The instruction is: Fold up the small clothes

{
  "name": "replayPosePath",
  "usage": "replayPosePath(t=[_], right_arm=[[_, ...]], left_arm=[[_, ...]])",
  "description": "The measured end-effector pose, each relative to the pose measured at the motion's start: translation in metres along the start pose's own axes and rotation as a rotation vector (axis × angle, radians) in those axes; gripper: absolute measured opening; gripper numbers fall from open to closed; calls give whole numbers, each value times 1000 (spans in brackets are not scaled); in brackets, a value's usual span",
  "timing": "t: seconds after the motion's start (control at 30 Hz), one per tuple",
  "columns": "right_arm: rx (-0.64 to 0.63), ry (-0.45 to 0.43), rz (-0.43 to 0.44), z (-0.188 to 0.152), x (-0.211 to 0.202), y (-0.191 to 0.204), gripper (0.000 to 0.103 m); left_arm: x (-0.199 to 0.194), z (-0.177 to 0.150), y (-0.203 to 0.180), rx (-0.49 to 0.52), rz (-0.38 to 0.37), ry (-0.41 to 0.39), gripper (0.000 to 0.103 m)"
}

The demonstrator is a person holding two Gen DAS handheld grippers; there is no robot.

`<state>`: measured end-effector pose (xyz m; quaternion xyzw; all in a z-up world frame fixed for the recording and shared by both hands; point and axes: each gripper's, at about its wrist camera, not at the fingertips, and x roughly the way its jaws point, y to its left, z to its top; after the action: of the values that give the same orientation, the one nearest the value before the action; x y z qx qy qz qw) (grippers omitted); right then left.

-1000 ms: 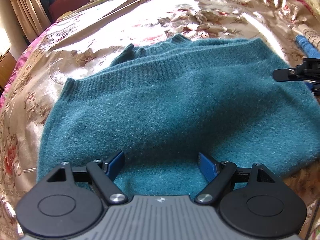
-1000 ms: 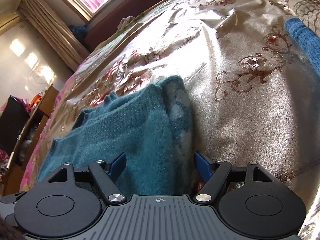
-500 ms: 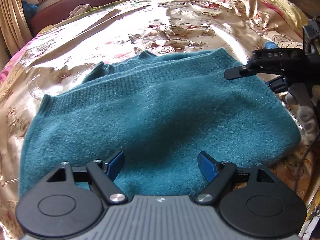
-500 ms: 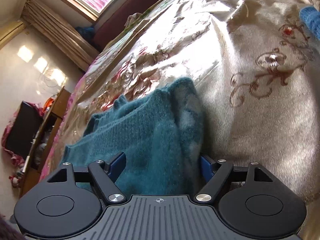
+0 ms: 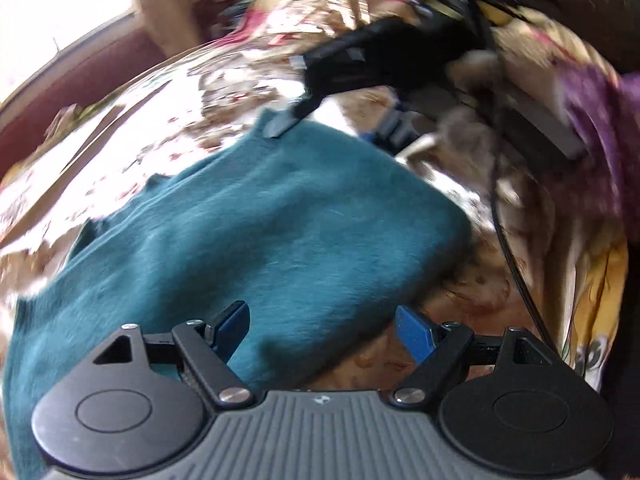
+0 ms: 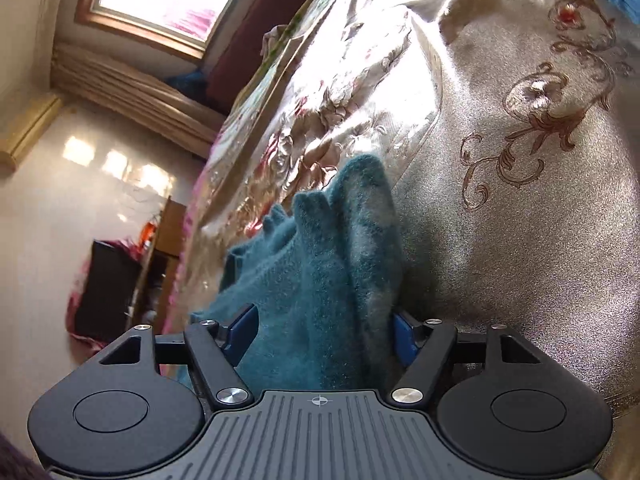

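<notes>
Teal knitwear, a small sweater (image 5: 248,236), is lying spread on the bed's shiny floral bedspread (image 6: 500,208), folded over so that its right edge forms a thick doubled ridge. The left gripper (image 5: 322,330) is hovering over the sweater's near edge with its jaws standing wide apart; one blue pad is sitting above the knit, the other above bare bedspread, and neither is pressing on anything. The right gripper (image 6: 324,334) is straddling the folded ridge, its jaws closing with the bunched wool between them; the pads are just meeting the cloth on both sides. In the left wrist view, blurred, the right gripper's (image 5: 280,124) black fingertip is sitting at the sweater's far corner, with a purple sleeve (image 5: 604,136) behind it.
</notes>
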<state>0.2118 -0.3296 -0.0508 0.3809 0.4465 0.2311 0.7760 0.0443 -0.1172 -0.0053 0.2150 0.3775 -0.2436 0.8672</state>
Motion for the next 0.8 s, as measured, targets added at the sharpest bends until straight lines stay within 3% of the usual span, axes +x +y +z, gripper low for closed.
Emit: replayPosePath(t=[0.2,0.3,0.37,0.4,0.43,0.5,0.53,0.67,0.8], right_arm=[[-63,27,-78,0,18,5,71],[-85,33,-88,-2,19,7,71],[-79,28,-78,-3,13,5,63],[-69,22,-67,-3,10,3,54],[-53,20,-62,-2,8,-2,44],[-14,27,-80,0,9,-11,37],[3,29,-84,0,12,-14,37],[-6,29,-111,0,14,-5,37],[26,-5,-63,-4,0,2,26]], left_arm=[[11,6,-32,132,11,-43,86],[20,14,-35,112,32,-63,87],[21,19,-33,85,41,-69,86],[21,20,-32,81,45,-74,86],[22,19,-32,81,49,-80,84],[28,22,-36,75,63,-73,75],[32,24,-40,81,69,-68,67],[31,25,-44,79,68,-70,54],[14,24,-31,-6,21,-92,43]])
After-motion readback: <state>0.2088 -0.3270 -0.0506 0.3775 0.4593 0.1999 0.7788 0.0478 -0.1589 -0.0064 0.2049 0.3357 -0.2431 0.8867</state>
